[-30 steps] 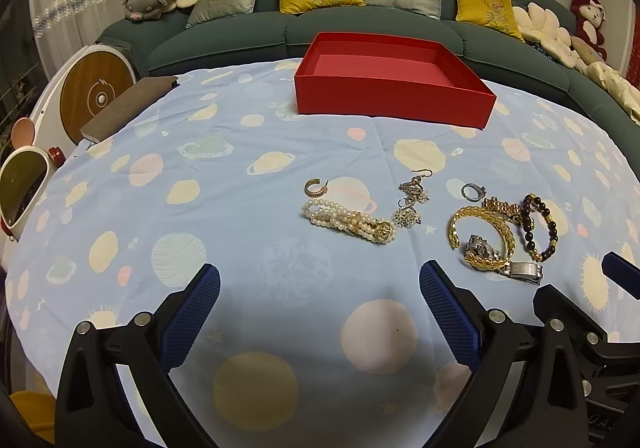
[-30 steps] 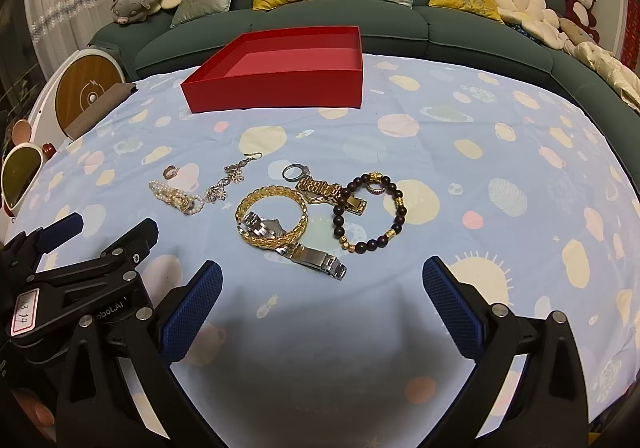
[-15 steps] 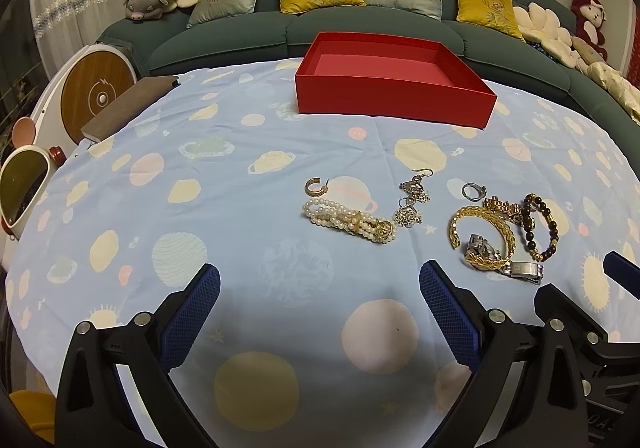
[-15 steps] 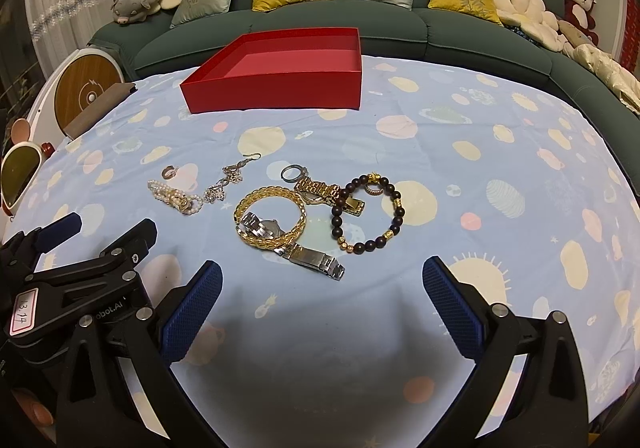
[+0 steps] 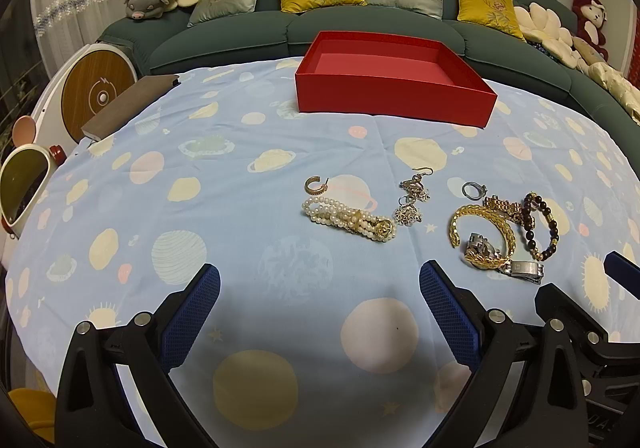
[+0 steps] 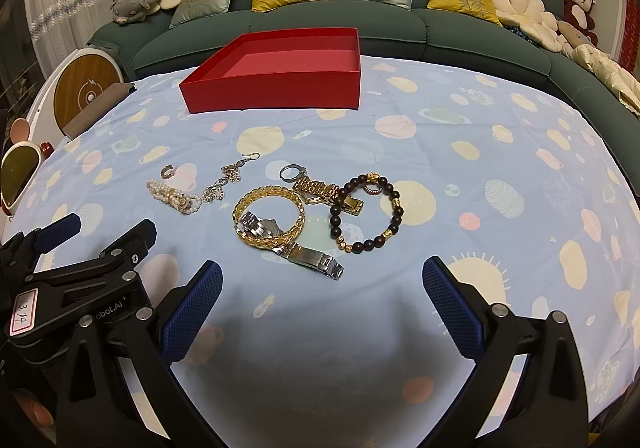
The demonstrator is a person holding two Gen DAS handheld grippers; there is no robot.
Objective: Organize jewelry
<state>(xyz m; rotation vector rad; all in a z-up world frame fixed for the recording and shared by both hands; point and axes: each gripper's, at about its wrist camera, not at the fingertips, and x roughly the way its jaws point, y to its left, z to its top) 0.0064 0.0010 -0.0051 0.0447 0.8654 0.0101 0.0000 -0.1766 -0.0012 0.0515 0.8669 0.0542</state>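
Observation:
Jewelry lies loose on the blue planet-print cloth [image 5: 240, 248]. In the left wrist view I see a pearl bracelet [image 5: 348, 219], a gold hoop earring [image 5: 315, 184], a silver dangle earring [image 5: 412, 200], a silver ring [image 5: 473, 190], a gold bangle [image 5: 482, 236] over a silver watch [image 5: 520, 268], and a dark bead bracelet [image 5: 540, 226]. The right wrist view shows the bangle [image 6: 269, 217], the watch [image 6: 312, 258], a gold watch band [image 6: 328, 194] and the bead bracelet [image 6: 366, 213]. An empty red box [image 5: 392, 78] stands behind. My left gripper [image 5: 318, 314] and right gripper [image 6: 322, 308] are open and empty, short of the jewelry.
A green sofa [image 5: 360, 24] with cushions curves behind the table. A brown notebook [image 5: 128, 104] lies at the cloth's far left edge. A round wooden-faced device [image 5: 98, 92] and a white pod [image 5: 22, 184] stand at the left. The left gripper's body [image 6: 72, 288] shows in the right wrist view.

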